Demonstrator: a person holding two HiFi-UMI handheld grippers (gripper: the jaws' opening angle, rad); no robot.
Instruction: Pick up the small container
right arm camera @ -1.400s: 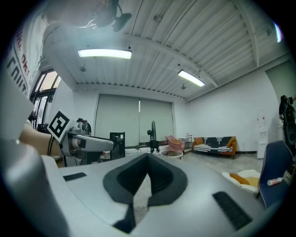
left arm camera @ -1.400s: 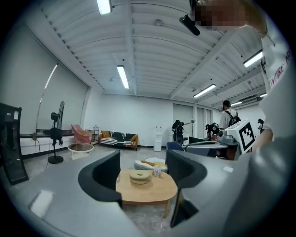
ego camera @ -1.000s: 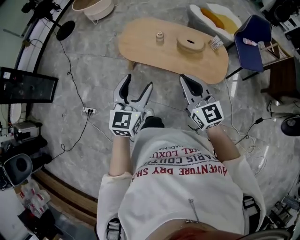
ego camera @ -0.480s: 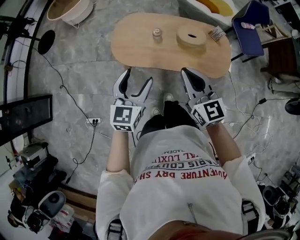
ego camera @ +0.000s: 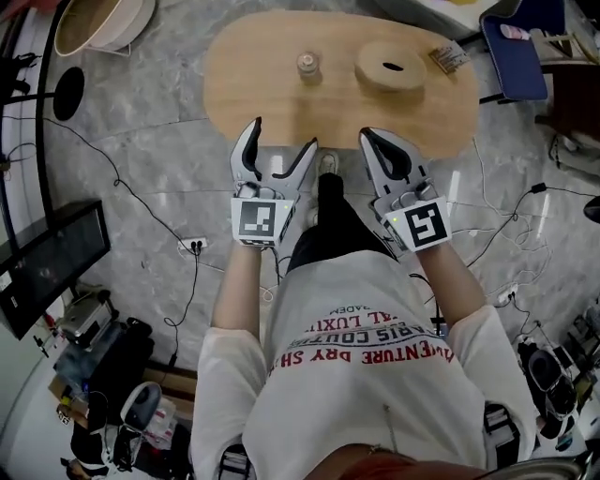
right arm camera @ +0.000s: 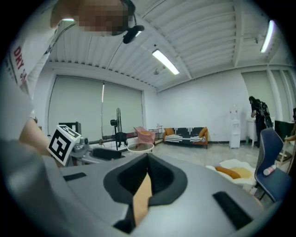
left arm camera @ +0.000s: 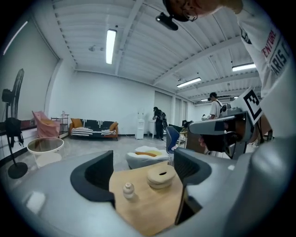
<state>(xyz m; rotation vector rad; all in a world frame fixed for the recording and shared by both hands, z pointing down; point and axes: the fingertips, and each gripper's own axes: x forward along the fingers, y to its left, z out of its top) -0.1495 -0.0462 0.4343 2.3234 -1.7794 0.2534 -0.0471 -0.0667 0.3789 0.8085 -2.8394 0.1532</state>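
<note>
The small container (ego camera: 307,65), a little pale wooden jar with a knob lid, stands upright on the oval wooden table (ego camera: 262,84), left of a round wooden box with a slot (ego camera: 390,68). My left gripper (ego camera: 279,141) hovers over the table's near edge, short of the jar. Its jaws are opening and hold nothing. In the left gripper view the jar (left arm camera: 128,189) and the round box (left arm camera: 161,176) show between the fingers (left arm camera: 92,173), well ahead of them. My right gripper (ego camera: 372,141) is shut and empty at the near edge, below the round box. The right gripper view (right arm camera: 147,178) shows only a sliver of table.
A small printed packet (ego camera: 448,58) lies at the table's far right. A blue chair (ego camera: 514,56) stands past it, a pale basket (ego camera: 94,23) at the far left. Cables and a power strip (ego camera: 192,246) cross the marble floor; a monitor (ego camera: 47,272) is at the left.
The person has stepped up to the table, so both grippers now reach its near edge. The left jaws stand wider apart. The right jaws stay closed.
</note>
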